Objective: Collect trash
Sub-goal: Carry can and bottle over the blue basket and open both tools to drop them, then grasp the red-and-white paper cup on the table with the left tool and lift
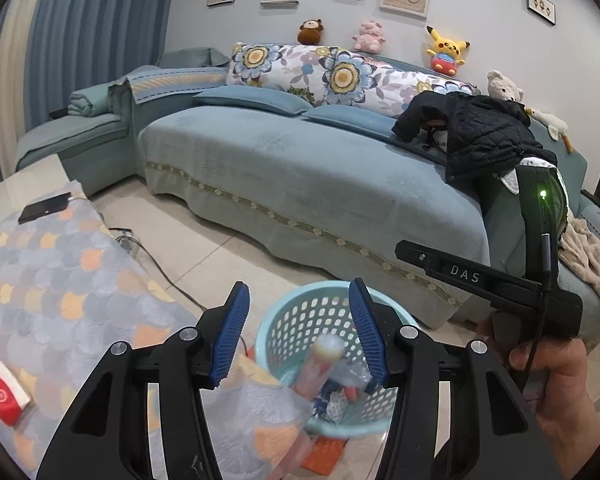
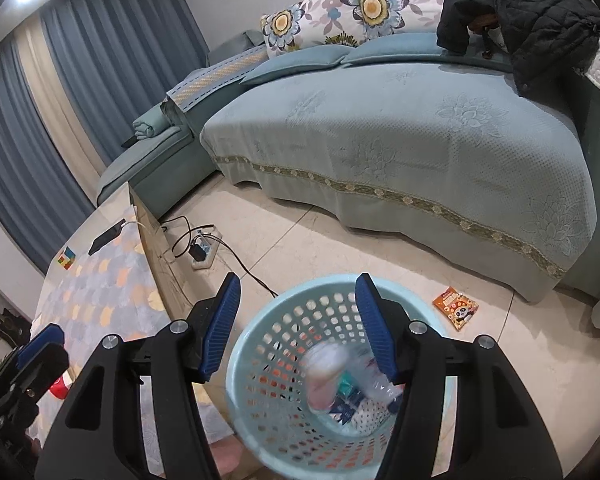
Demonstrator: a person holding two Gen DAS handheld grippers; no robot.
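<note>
Both grippers hang over the pale blue perforated basket point(image 2: 284, 360) that stands on the tiled floor beside the table. The right gripper point(image 2: 296, 328) has its blue-padded fingers point(image 2: 220, 328) spread wide apart with nothing between the pads; the basket's mouth fills the gap below them. Just inside that gap, nearer the right-hand finger, a blurred pink-and-cream tube-shaped piece of trash point(image 2: 326, 376) sits in the basket, touching neither pad, above a heap of crumpled wrappers point(image 2: 356, 404) on the bottom. The left gripper point(image 1: 298, 332) is likewise wide open and holds nothing, its fingers point(image 1: 230, 336) framing the same basket point(image 1: 296, 320) from the table side; the blurred tube point(image 1: 320, 368) shows low between them, close to the right-hand pad. Beyond the right gripper's right-hand finger, out on the tiles near the sofa's skirt, an orange snack packet point(image 2: 456, 307) with a panda printed on it lies flat, well apart from the basket. To the left of the fingers spreads the scale-patterned tablecloth point(image 1: 60, 280), with a dark phone point(image 1: 46, 207) at its far end and a red-and-white packet point(image 1: 4, 396) near its close edge. Past the fingertips stretches the blue sofa point(image 1: 300, 168), a black jacket point(image 1: 484, 136) heaped toward its right end.
</note>
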